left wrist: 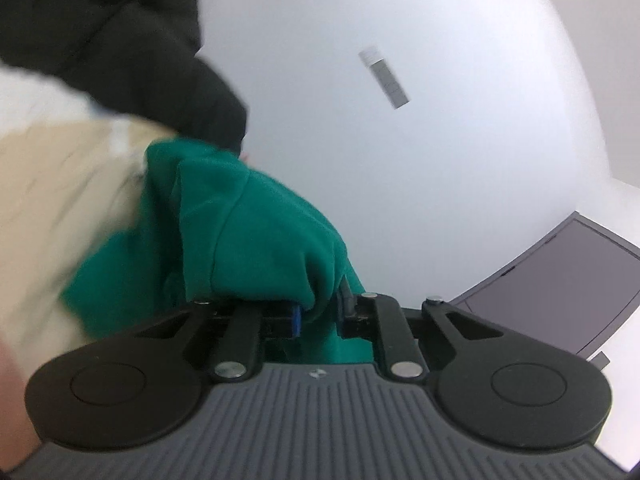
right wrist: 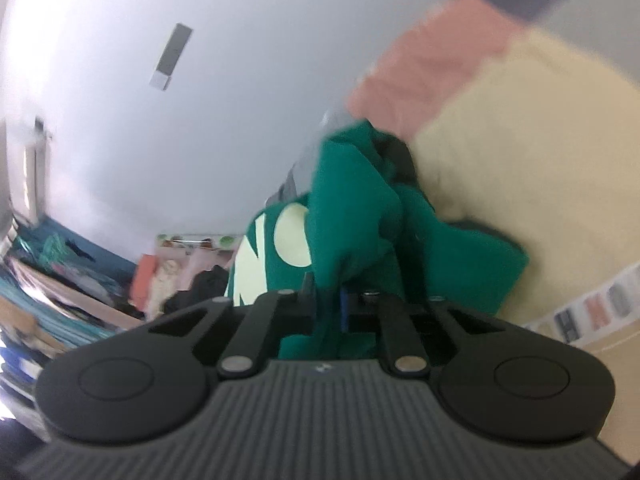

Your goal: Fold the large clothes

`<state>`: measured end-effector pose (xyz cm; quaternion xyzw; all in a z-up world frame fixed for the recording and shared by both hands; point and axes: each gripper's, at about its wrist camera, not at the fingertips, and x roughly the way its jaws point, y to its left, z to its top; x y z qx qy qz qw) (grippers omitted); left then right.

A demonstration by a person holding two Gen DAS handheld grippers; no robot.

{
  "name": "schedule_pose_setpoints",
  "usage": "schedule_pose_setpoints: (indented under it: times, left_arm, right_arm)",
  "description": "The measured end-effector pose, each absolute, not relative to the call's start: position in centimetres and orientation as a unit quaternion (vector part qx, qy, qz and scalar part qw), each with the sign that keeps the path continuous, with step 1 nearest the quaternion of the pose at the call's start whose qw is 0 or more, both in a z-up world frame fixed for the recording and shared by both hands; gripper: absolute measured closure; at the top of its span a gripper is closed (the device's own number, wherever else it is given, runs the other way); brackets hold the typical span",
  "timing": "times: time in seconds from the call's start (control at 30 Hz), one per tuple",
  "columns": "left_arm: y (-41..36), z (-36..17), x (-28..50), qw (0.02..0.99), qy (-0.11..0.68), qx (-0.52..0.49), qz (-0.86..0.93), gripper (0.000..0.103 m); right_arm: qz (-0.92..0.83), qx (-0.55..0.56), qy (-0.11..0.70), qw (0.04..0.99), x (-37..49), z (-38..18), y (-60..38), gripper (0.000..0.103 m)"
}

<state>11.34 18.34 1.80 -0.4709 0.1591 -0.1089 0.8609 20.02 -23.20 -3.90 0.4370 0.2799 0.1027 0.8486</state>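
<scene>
Both grippers are clenching the green garment (left wrist: 256, 240): your left gripper (left wrist: 318, 314) and right gripper (right wrist: 326, 302) are each pinching a fold rising straight ahead of the jaws, cloth bunching between them, neither hand nearer.

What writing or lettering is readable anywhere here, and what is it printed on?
"NO": large pale letters, partly hidden by folds, on the green garment.
Coloured block letters on the pale band at right: too blurred to read.
Left wrist view: no readable text.
</scene>
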Motion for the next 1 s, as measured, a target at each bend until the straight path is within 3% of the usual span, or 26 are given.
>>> schedule_pose_setpoints:
  times: [0.13,0.37,0.63,0.67,0.73,0.77,0.8,0.83,0.9,0.93,1.0]
  left_arm:
    - [19.1,0.9,12.3,0.871,0.183,-0.449,-0.076,0.086]
    - [19.6,-4.0,11.7,0.84,0.277,-0.466,-0.01,0.086]
    - [19.6,-4.0,10.8,0.827,0.289,-0.482,-0.001,0.082]
    - [19.6,-3.8,10.6,0.827,0.289,-0.482,-0.001,0.078]
    - [19.5,-3.7,10.1,0.823,0.293,-0.486,-0.003,0.061]
    - [19.4,-3.8,9.8,0.818,0.3,-0.491,-0.005,0.04]
    - [19.2,-4.0,9.7,0.809,0.307,-0.501,-0.01,0.023]
    - [19.1,-4.4,9.5,0.798,0.314,-0.514,-0.014,0.017]
    - [19.0,-5.4,9.2,0.771,0.319,-0.55,-0.026,0.011]
    - [19.1,-6.1,9.2,0.756,0.321,-0.569,-0.031,0.01]
    - [19.1,-7.2,9.5,0.731,0.323,-0.6,-0.027,0.006]
  right_arm:
    - [0.107,0.384,0.254,0.881,18.5,-2.4,-21.6,0.091]
    - [0.081,0.333,0.315,0.885,18.3,-5.8,-20.0,0.091]
    - [0.081,0.364,0.311,0.874,17.7,-6.8,-20.7,0.09]
    - [0.083,0.374,0.312,0.869,17.6,-6.7,-20.7,0.088]
    - [0.087,0.397,0.317,0.857,17.3,-6.5,-21.0,0.087]
    - [0.089,0.406,0.323,0.85,17.2,-6.4,-21.1,0.085]
    - [0.092,0.417,0.328,0.843,17.0,-6.3,-21.2,0.077]
    - [0.094,0.431,0.332,0.834,16.9,-6.4,-21.3,0.069]
    - [0.101,0.461,0.332,0.816,16.2,-6.7,-21.2,0.013]
    - [0.1,0.482,0.331,0.805,15.8,-7.1,-21.1,0.007]
    - [0.105,0.515,0.345,0.778,15.8,-8.2,-20.8,0.006]
